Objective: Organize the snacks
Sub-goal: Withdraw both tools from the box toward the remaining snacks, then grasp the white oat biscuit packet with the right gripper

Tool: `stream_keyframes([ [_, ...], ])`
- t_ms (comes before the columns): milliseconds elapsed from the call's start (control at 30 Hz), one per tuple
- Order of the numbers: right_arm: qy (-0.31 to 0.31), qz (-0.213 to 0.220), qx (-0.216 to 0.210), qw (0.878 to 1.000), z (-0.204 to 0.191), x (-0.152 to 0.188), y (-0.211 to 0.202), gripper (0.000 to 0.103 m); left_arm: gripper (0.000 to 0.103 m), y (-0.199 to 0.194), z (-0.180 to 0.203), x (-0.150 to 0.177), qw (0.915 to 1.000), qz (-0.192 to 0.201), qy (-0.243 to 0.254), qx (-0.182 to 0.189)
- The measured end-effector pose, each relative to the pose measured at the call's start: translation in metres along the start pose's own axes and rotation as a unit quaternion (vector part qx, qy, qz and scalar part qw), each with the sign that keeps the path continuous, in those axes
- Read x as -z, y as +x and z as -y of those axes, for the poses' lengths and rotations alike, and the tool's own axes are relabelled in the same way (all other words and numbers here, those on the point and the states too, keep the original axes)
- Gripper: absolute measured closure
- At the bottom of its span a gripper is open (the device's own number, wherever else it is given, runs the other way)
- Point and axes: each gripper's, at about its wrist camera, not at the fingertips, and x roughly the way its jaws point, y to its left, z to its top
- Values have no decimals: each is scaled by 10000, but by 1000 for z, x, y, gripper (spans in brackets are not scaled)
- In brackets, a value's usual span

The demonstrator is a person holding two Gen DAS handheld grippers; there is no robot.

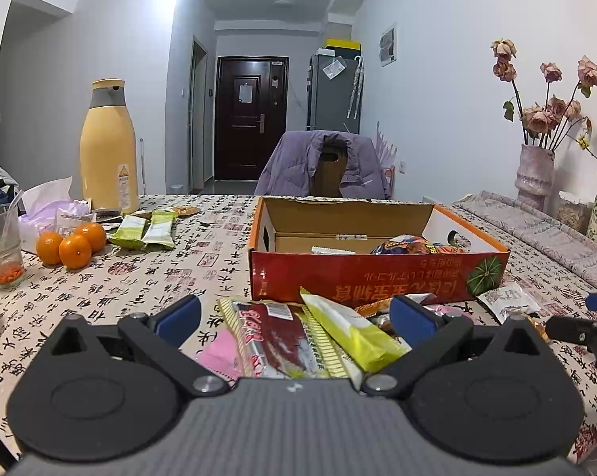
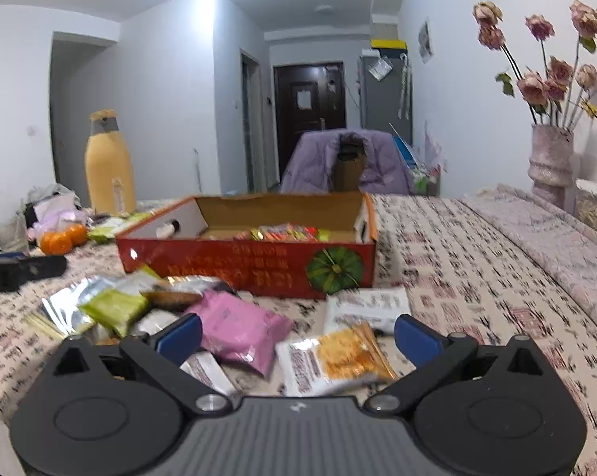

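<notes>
A red cardboard box stands open on the patterned table with several snack packets inside. A heap of loose packets lies in front of it. My left gripper is open over a red-and-yellow packet and a yellow-green packet, touching neither. My right gripper is open above a pink packet and an orange cracker packet. A white packet lies by the box's right corner. The right gripper's tip shows at the edge of the left wrist view.
Three oranges, two green packets, a plastic cup and a tall yellow flask stand at the left. A chair with a purple jacket is behind the table. Vases of dried roses stand at the right.
</notes>
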Motion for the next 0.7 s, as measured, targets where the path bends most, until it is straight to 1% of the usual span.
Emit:
stream_keyframes([
  [67, 36, -65, 91, 9999, 4, 3, 0, 0, 0, -2, -1, 2, 10000, 9, -10, 46],
  [200, 40, -252, 137, 9996, 9, 7, 3, 0, 0, -1, -1, 3, 10000, -11, 49, 46],
  [333, -2, -423, 251, 9988, 9, 7, 14, 1, 0, 1, 0, 4, 10000, -42, 7, 75],
  [500, -70, -734, 366, 9966, 10, 4, 40, 2, 0, 4, 2, 5, 9999, -122, 38, 73],
  [700, -183, -1229, 334, 9917, 14, -2, 76, 3, 0, 3, 0, 5, 9999, -165, 24, 25],
])
